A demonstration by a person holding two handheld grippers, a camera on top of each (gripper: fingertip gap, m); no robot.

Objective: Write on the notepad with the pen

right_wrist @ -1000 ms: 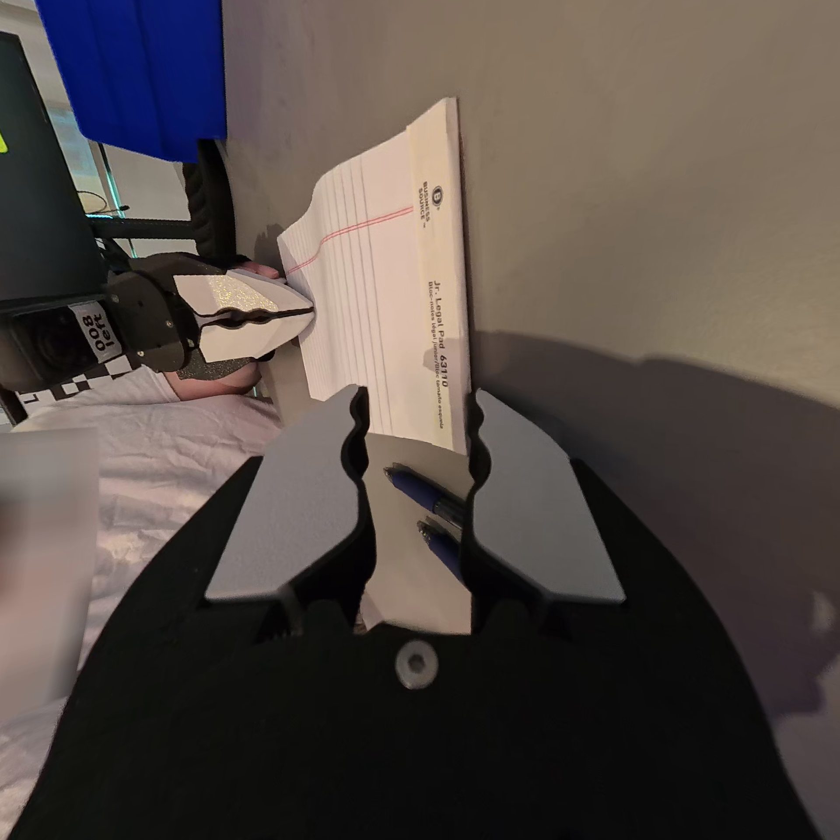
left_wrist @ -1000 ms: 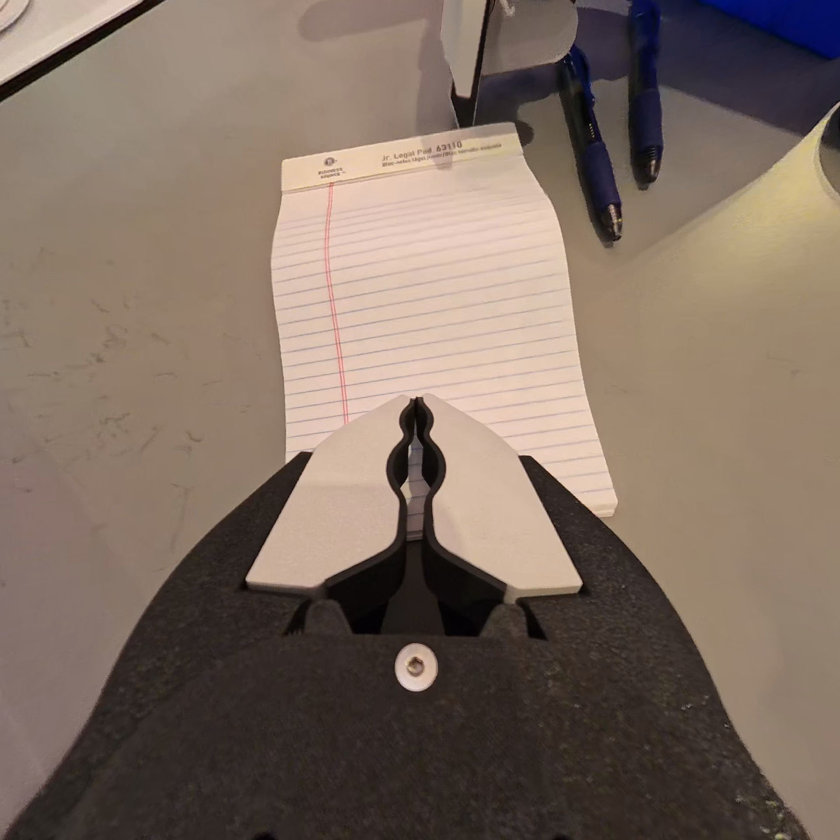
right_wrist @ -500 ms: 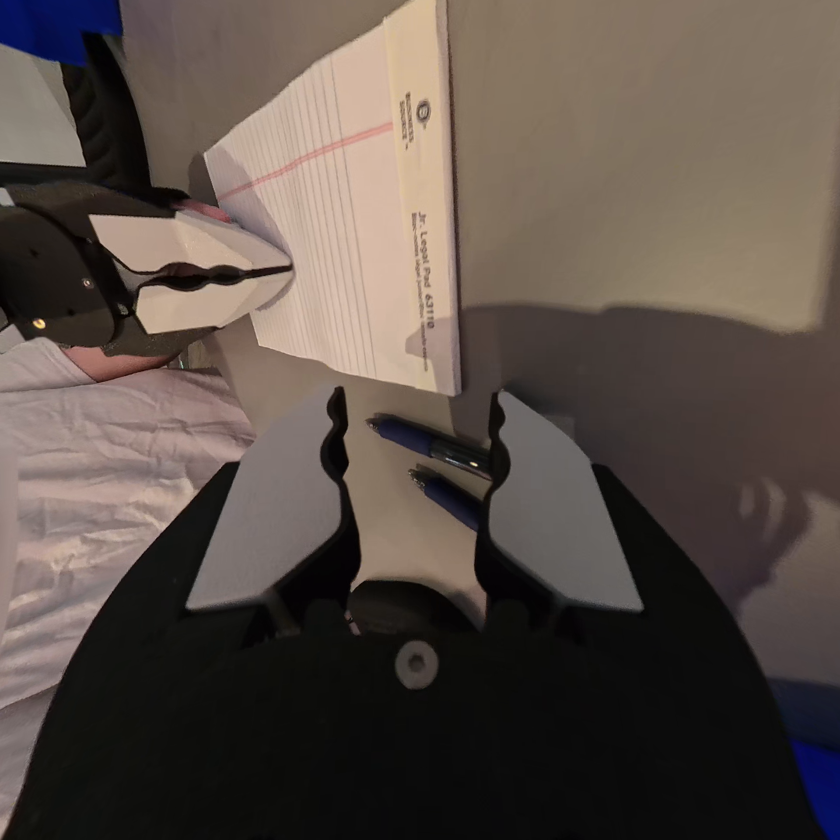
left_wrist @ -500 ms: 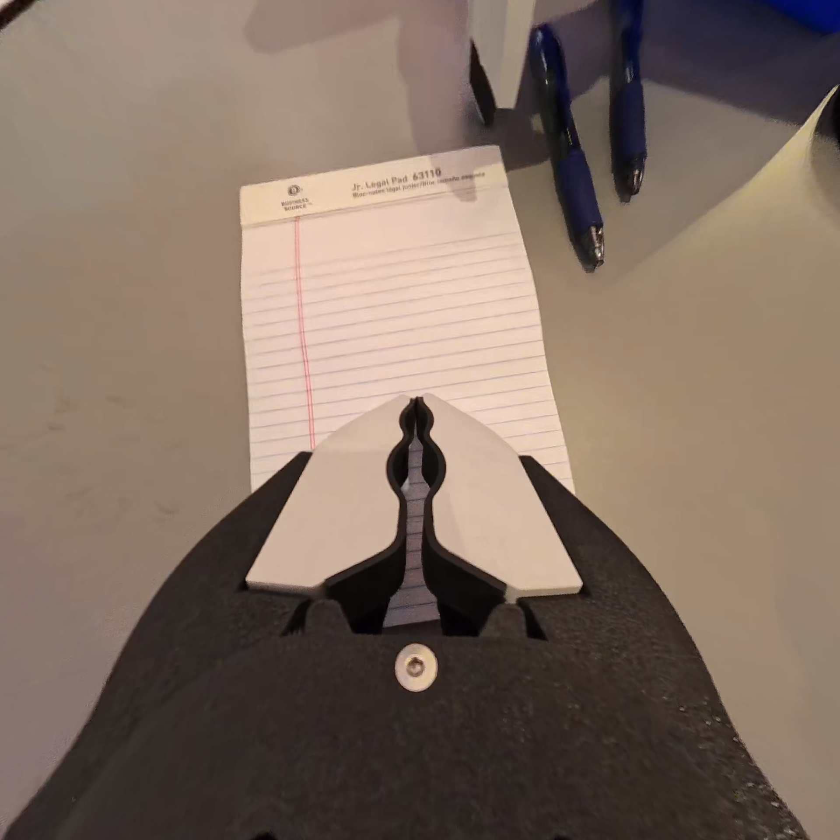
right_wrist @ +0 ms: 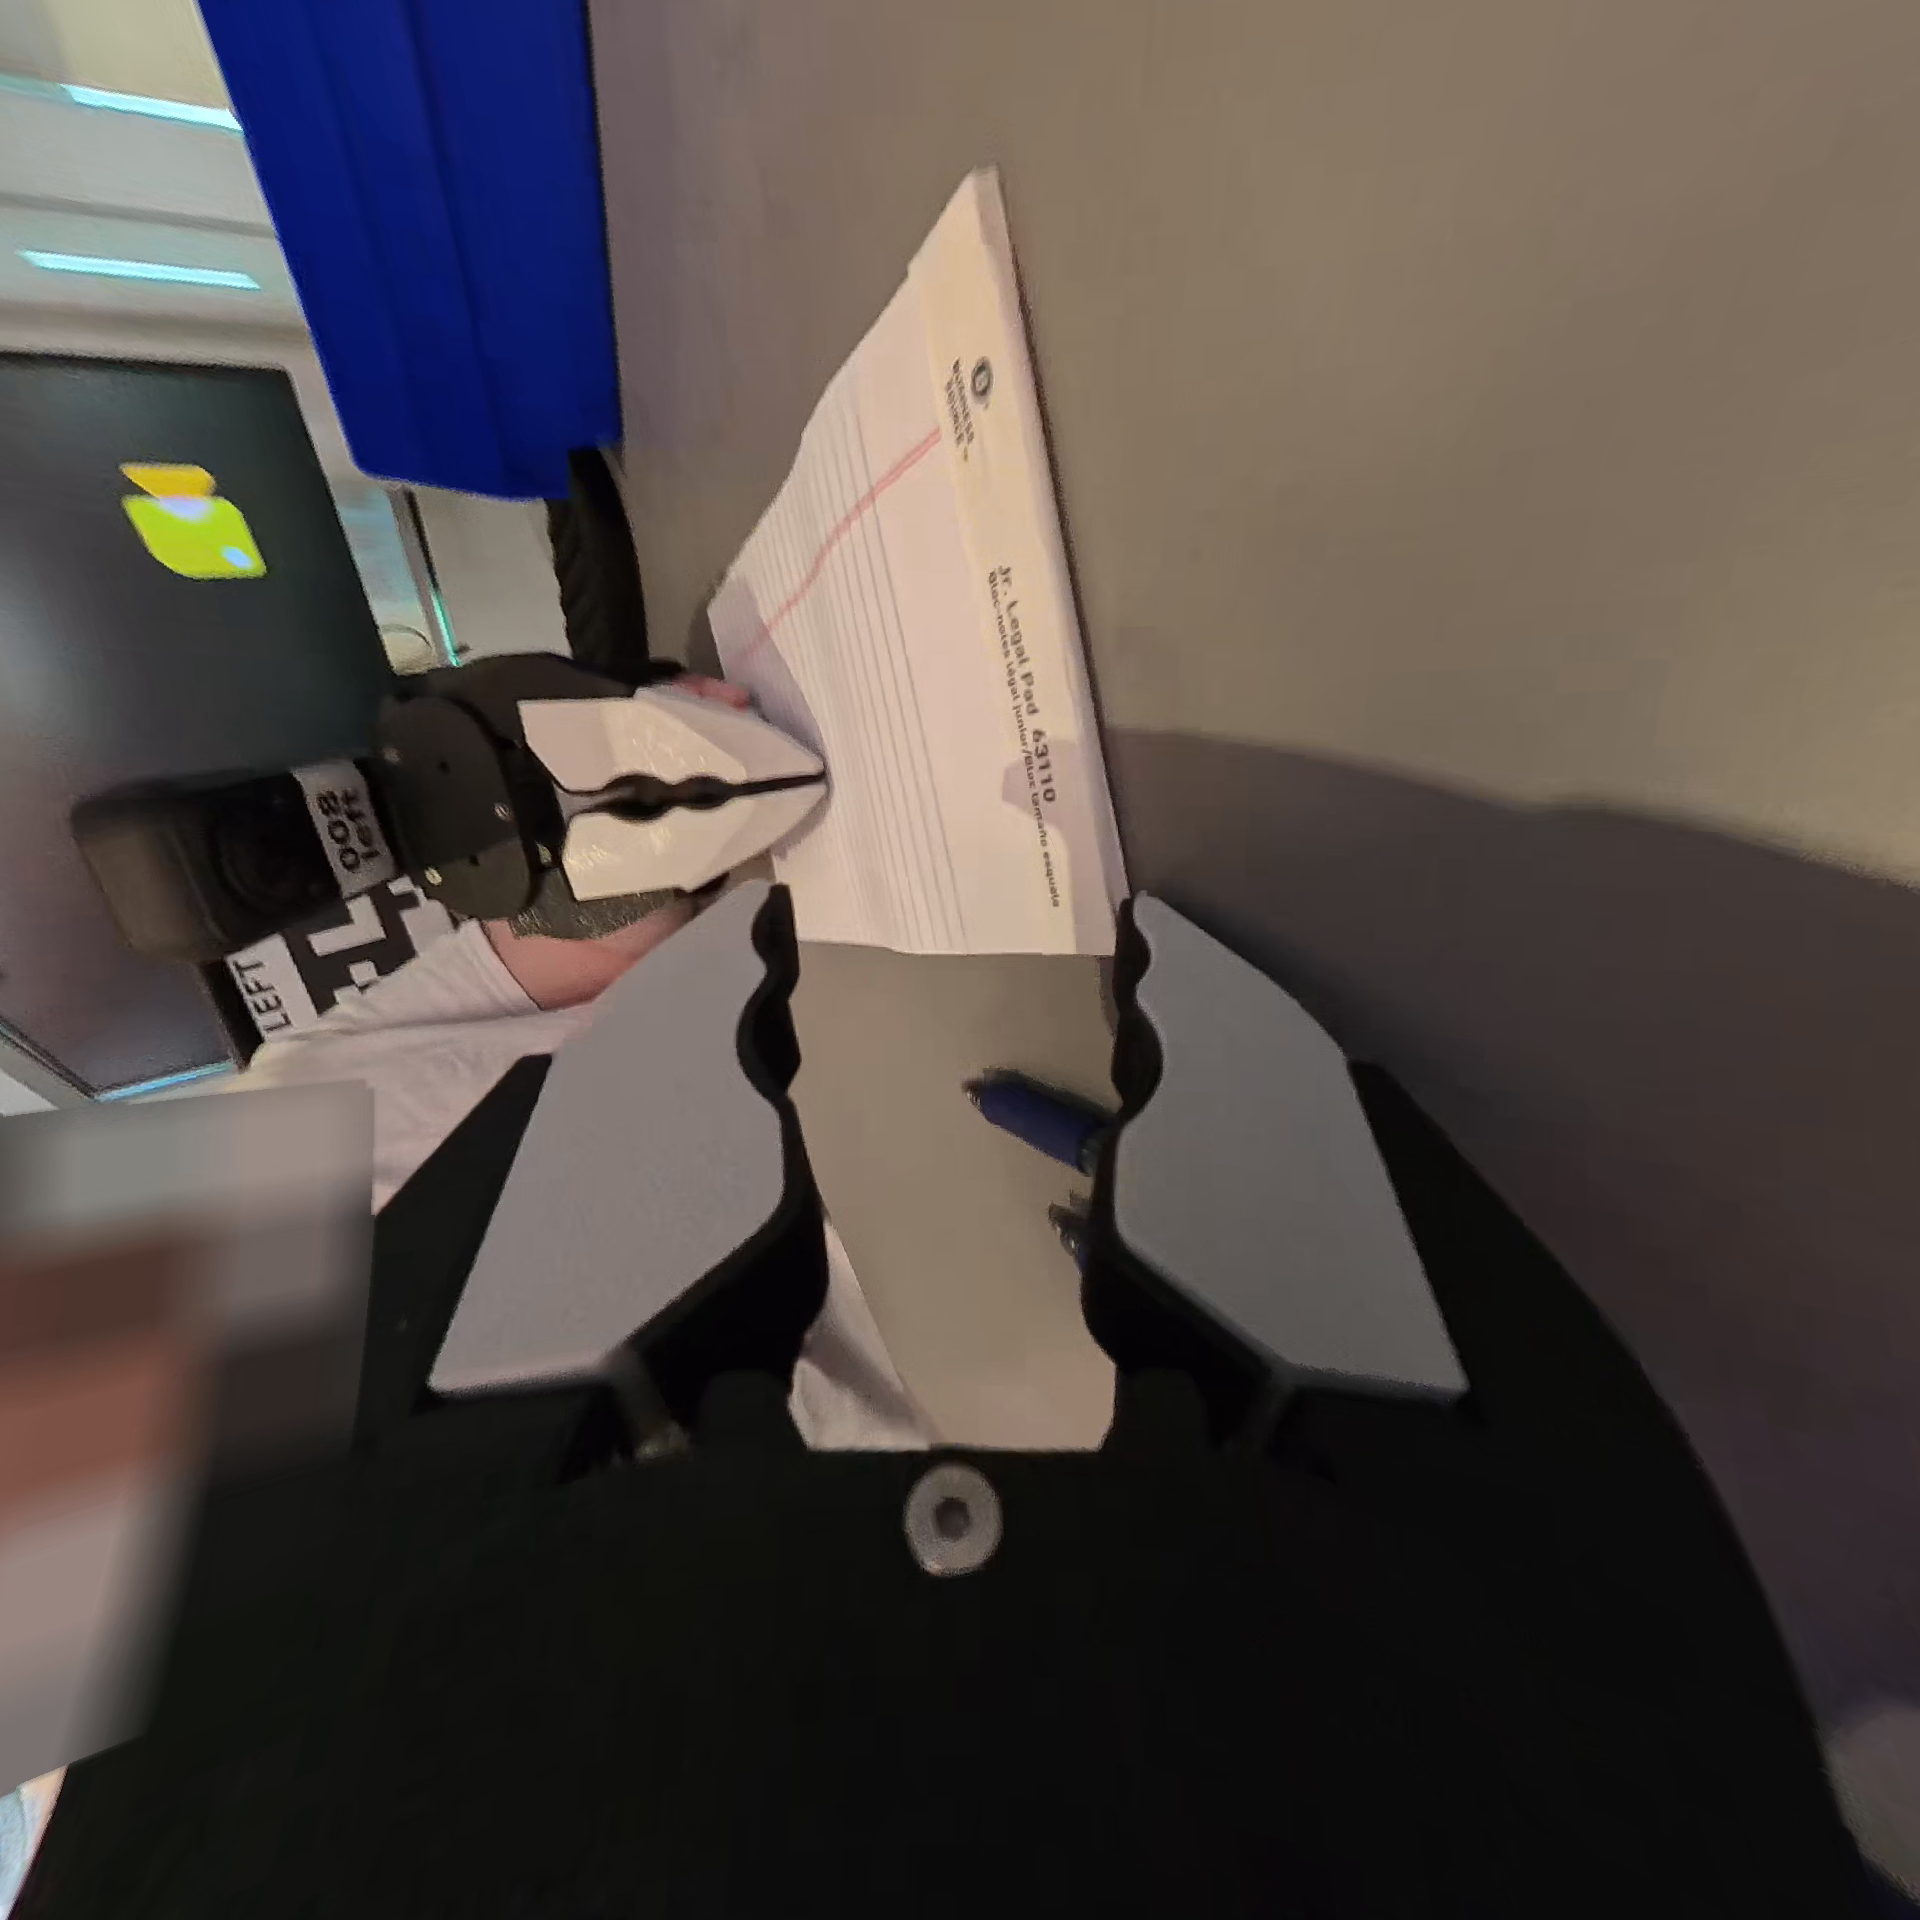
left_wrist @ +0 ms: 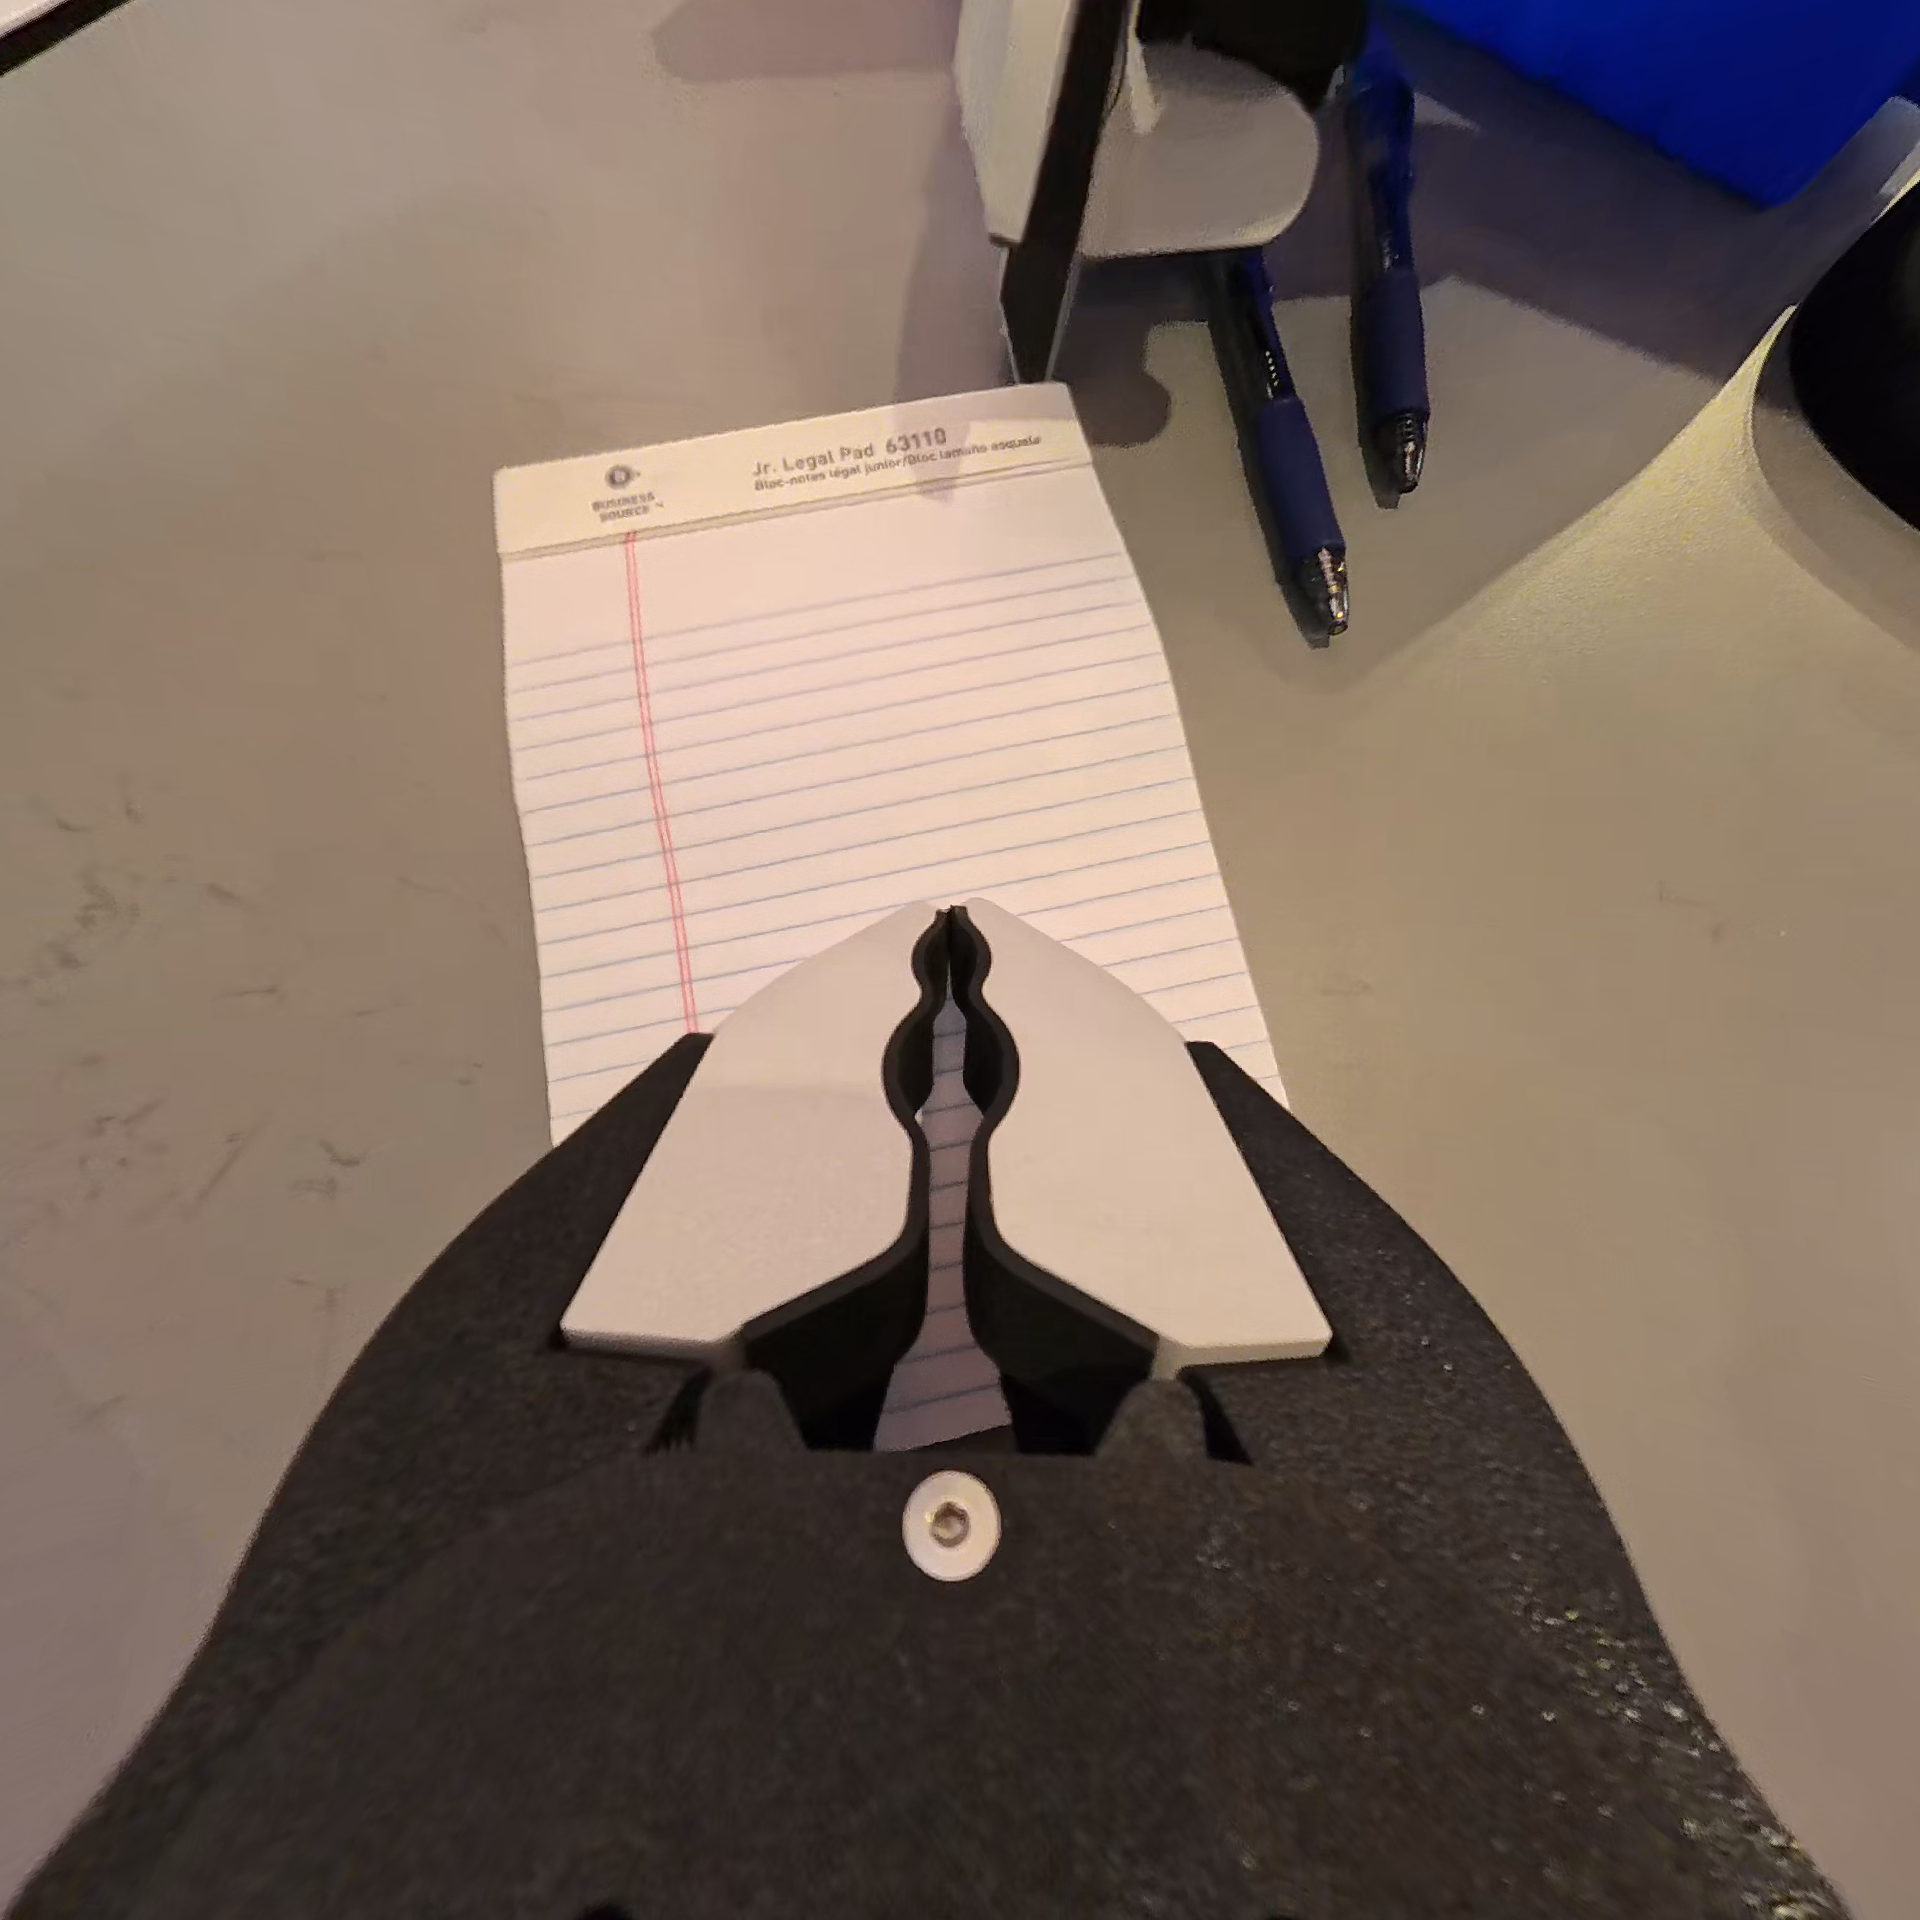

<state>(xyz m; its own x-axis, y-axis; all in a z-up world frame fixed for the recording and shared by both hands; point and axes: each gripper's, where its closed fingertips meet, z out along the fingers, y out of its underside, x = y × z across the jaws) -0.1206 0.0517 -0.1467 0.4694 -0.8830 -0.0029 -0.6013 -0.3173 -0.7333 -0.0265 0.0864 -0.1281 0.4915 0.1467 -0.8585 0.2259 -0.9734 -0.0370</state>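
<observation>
A white lined notepad (left_wrist: 831,727) lies flat on the grey table, its header strip at the far end. My left gripper (left_wrist: 951,914) is shut and empty, its tips low over the pad's near end; it also shows in the right wrist view (right_wrist: 810,784), tips on the pad (right_wrist: 935,675). Two blue pens (left_wrist: 1283,457) (left_wrist: 1387,343) lie side by side to the right of the pad's top, tips pointing my way. My right gripper (right_wrist: 951,914) is open and empty, just above the pens (right_wrist: 1039,1117). It shows in the left wrist view (left_wrist: 1127,260) over the pens' back ends.
A blue object (left_wrist: 1662,83) sits at the table's far right. A dark round object (left_wrist: 1860,395) is at the right edge. A dark screen (right_wrist: 156,623) and a person's white-clad body (right_wrist: 436,1049) are beyond the table edge. Between my right fingertips and the dark round object (left_wrist: 1860,395) there is roughly 20 cm.
My right gripper has dropped closer over the pens' back ends and stays open; the pens now sit nearer its right finger. My left gripper stays shut on the pad's near end.
</observation>
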